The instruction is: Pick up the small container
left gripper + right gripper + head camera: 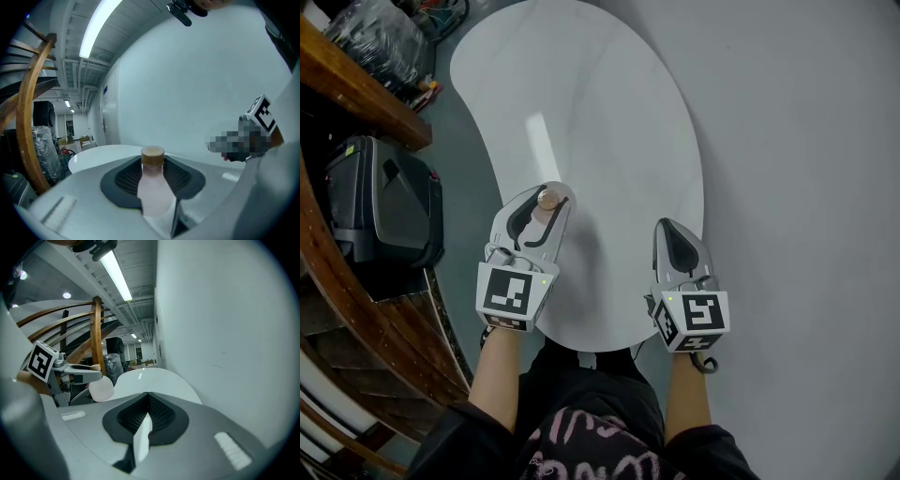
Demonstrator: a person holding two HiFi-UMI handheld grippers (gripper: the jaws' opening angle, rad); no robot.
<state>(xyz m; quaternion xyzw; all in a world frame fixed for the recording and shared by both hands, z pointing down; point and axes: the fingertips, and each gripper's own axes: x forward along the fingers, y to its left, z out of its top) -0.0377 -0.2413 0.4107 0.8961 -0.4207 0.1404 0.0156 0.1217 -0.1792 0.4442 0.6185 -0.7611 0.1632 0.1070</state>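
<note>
The small container is a pale pinkish bottle with a brown cap. My left gripper is shut on it over the near left part of the white table. In the left gripper view the container stands upright between the dark pads, its cap reaching up to the jaw tips. From the right gripper view its round bottom shows under the left gripper, clear of the tabletop. My right gripper hovers by the table's near right edge, its jaws shut with nothing between them.
The white table is kidney-shaped and lies on a grey floor. A black case stands to the left under a curved wooden rail. A plastic-wrapped bundle lies at the top left.
</note>
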